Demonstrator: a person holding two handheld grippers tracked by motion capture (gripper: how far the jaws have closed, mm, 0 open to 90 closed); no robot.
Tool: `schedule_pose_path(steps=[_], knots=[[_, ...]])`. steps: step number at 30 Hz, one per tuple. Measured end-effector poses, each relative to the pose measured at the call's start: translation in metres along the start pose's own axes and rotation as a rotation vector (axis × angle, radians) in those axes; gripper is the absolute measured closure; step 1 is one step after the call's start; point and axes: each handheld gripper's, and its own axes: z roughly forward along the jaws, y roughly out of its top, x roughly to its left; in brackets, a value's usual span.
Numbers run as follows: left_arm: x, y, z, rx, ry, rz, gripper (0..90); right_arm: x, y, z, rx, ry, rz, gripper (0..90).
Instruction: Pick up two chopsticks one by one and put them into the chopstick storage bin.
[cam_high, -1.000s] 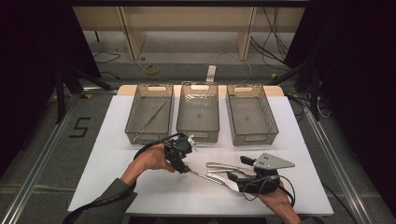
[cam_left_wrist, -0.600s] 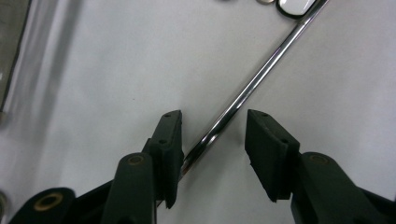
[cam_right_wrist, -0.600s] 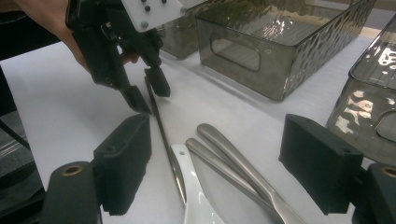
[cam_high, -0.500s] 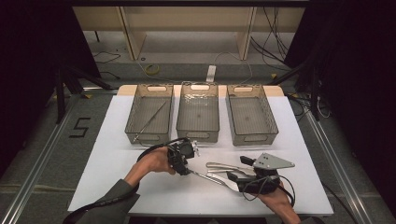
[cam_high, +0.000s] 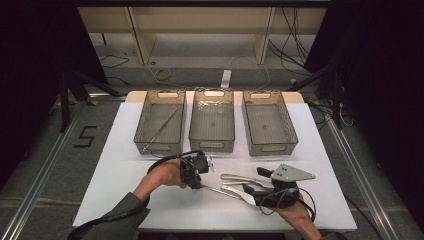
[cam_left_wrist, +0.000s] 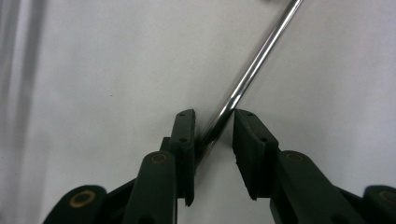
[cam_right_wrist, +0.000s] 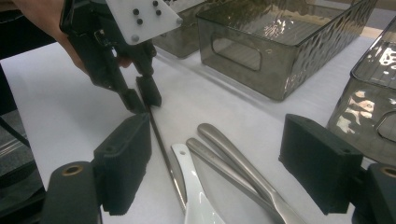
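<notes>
Steel, thin and bright, the rod (cam_left_wrist: 247, 74) lies slantwise on the white worktop (cam_high: 115, 175), and the left gripper (cam_left_wrist: 212, 128) straddles it with jaws not quite closed: the rod touches one pad while a gap shows at the other. Its near end is hidden under the gripper, and its far end runs out of the left gripper view. Left of the rod the worktop lies bare to its edge. Behind the rod stand three clear bins (cam_high: 212, 120) in a row, the leftmost holding another thin rod (cam_high: 160, 127). Just right of the rod lies a cluster of utensils (cam_right_wrist: 224, 158), a white handle (cam_right_wrist: 191, 182) almost touching it, their far ends cut off. The right gripper (cam_right_wrist: 219, 163) hangs spread wide over that cluster, gripping nothing.
</notes>
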Motion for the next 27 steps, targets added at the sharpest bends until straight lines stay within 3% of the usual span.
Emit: schedule_pose_path(steps=[15, 27], knots=[[-0.009, -0.003, -0.001, 0.024, -0.045, 0.101, 80.4, 0.000, 0.000, 0.000, 0.002, 0.002, -0.003, 25.8], [-0.016, -0.003, -0.001, 0.029, -0.054, 0.140, 84.2, 0.000, 0.000, 0.000, 0.004, 0.003, -0.007, 25.8]])
